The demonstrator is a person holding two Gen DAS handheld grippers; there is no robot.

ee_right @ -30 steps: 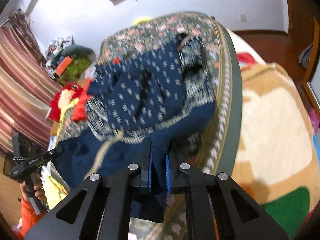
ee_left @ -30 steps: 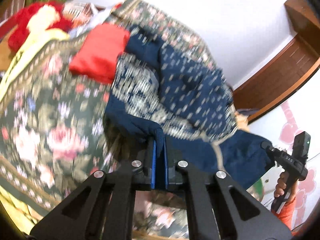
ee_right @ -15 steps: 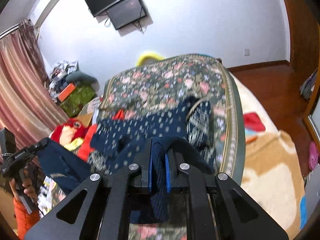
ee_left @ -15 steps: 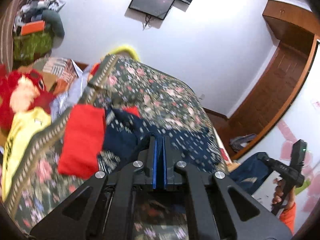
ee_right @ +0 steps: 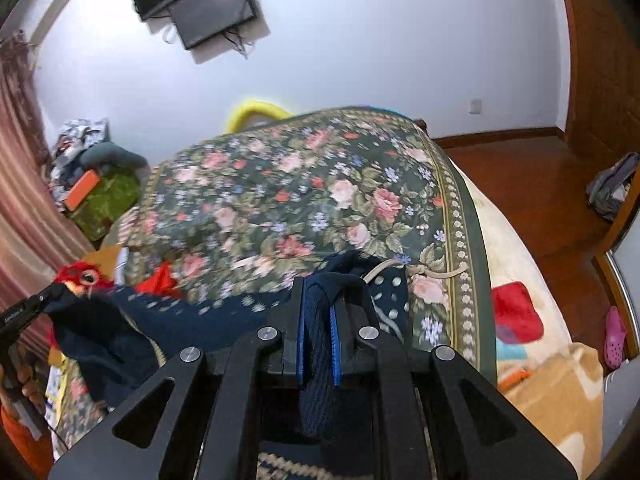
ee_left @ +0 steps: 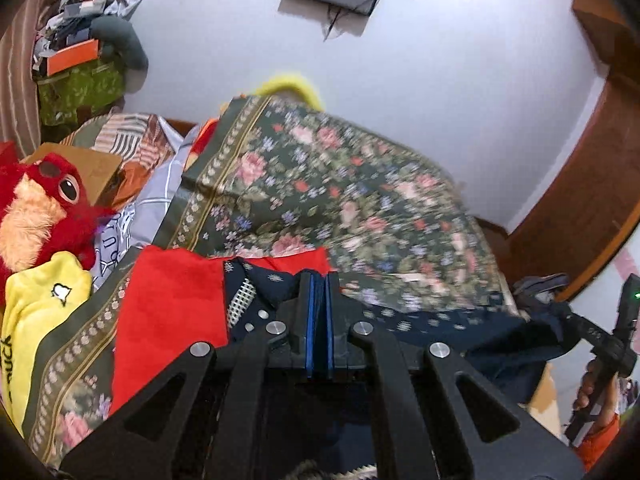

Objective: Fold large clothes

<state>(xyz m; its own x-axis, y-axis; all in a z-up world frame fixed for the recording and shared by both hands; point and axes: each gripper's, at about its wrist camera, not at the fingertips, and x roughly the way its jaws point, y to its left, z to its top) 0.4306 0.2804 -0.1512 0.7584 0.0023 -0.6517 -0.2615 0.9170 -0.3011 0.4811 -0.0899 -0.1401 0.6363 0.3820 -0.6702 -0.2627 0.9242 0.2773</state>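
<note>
A large navy patterned garment (ee_left: pixel 436 326) hangs stretched between my two grippers above the floral bed. My left gripper (ee_left: pixel 319 292) is shut on one corner of it; the cloth runs right to my right gripper, seen at the far right (ee_left: pixel 568 316). In the right wrist view my right gripper (ee_right: pixel 318 300) is shut on a thick navy fold of the garment (ee_right: pixel 224 316), which runs left to the left gripper (ee_right: pixel 48 296). Most of the garment hangs below the views.
The floral bedspread (ee_right: pixel 288 196) covers the bed ahead. A folded red cloth (ee_left: pixel 172 312), a yellow garment (ee_left: pixel 36 320) and a red plush toy (ee_left: pixel 36 208) lie at the left. A beige blanket (ee_right: pixel 552 392) lies at the right. A monitor (ee_right: pixel 208 4) hangs on the wall.
Both grippers have risen and lifted the navy garment off the bedspread; it was spread crumpled on the bed and now hangs taut between them.
</note>
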